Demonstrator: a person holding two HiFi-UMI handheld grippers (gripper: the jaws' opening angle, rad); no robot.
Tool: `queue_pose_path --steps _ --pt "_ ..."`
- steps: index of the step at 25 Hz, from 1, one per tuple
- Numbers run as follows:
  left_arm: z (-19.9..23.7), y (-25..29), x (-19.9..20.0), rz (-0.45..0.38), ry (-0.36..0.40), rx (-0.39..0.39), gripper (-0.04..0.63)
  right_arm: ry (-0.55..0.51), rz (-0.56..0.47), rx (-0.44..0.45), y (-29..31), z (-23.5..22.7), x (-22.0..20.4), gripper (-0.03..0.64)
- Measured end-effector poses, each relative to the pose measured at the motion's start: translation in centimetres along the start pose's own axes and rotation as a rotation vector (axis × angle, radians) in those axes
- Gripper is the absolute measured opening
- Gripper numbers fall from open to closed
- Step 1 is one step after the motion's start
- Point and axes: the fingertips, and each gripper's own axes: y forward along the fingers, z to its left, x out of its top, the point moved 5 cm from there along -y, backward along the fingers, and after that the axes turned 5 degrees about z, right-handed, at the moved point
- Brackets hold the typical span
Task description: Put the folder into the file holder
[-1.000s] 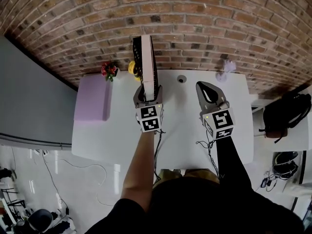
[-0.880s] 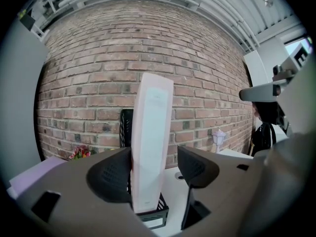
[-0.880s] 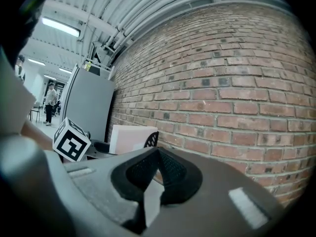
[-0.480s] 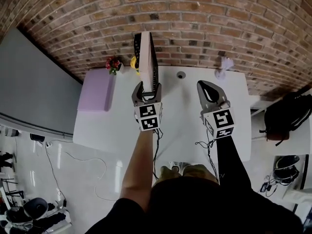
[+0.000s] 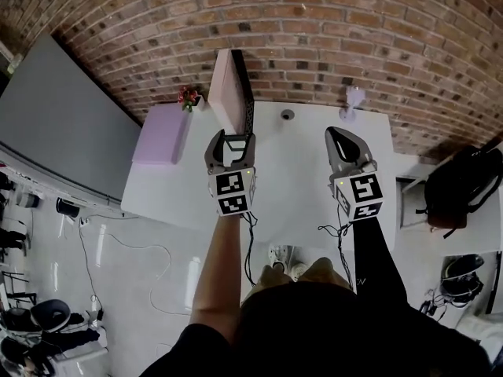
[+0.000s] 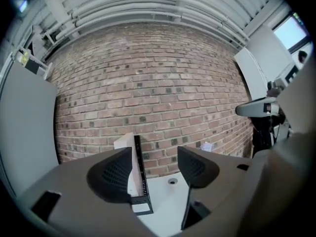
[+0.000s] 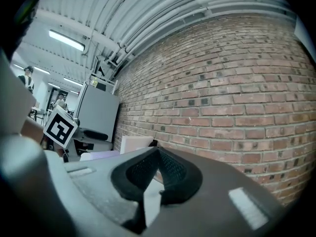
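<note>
The pale pink flat folder [image 5: 228, 93] stands on edge in the black mesh file holder [image 5: 247, 108], pressed against the holder's upright side. Judged from that, the placing looks done or nearly so. The pair lies straight ahead of the left gripper [image 5: 233, 138], just beyond its fingertips and apart from them. In the left gripper view the folder [image 6: 129, 167] and holder [image 6: 140, 174] show slightly toward the left jaw's side, partly behind that jaw rather than in the gap. The folder's broad faces run away from this gripper toward the red-brown brick wall [image 5: 314, 45], so its thin near edge is what faces the jaws. Those jaws are spread wide with nothing between them. The right gripper [image 5: 334, 137] is well off to the folder's right, its jaws pressed together on nothing, and in its own view the folder [image 7: 136, 143] shows only far off to the left. The left gripper is therefore much the nearer if the folder needs a nudge to seat it. Both grippers hang over the white table [image 5: 291, 179], and a lilac flat block [image 5: 161, 134] lies on it off to the left gripper's left.
</note>
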Motion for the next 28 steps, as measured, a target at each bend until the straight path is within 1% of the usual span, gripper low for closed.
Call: queue_pose_path --steps 7,12,13,16,17,18,19,23,28 --pt "-2.3 -7.0 1.8 -0.024 0.004 0.03 0.291 0.009 -0.009 0.033 -4.3 0.4 -0.6 0.0" --pt "-3.6 -11.4 2.9 -0.061 -0.006 0.041 0.289 0.011 -0.02 0.064 -6.4 1.1 -0.7 0.0" --pt "-3.8 -12.2 3.2 -0.072 0.003 0.044 0.279 0.01 -0.022 0.069 -6.7 1.3 -0.7 0.0" --pt "-4.6 -13.9 3.8 -0.097 0.034 0.06 0.21 0.012 -0.035 0.079 -7.3 1.7 -0.6 0.0" --pt "-4.8 -14.3 4.0 -0.103 0.042 0.068 0.164 0.012 -0.04 0.082 -7.5 1.8 -0.6 0.0" --pt "-5.1 -14.7 4.2 -0.111 0.05 0.081 0.098 0.011 -0.046 0.086 -7.6 2.0 -0.5 0.0" --pt "-5.3 -15.1 4.5 -0.118 0.056 0.092 0.016 0.01 -0.051 0.089 -7.7 2.1 -0.3 0.0" --pt "-5.8 -15.7 4.3 -0.12 0.039 0.095 0.008 0.004 -0.069 0.092 -7.8 2.1 0.2 0.0" --pt "-5.3 -16.2 4.0 -0.112 0.021 0.103 0.008 -0.031 -0.074 0.093 -8.3 2.9 0.3 0.0"
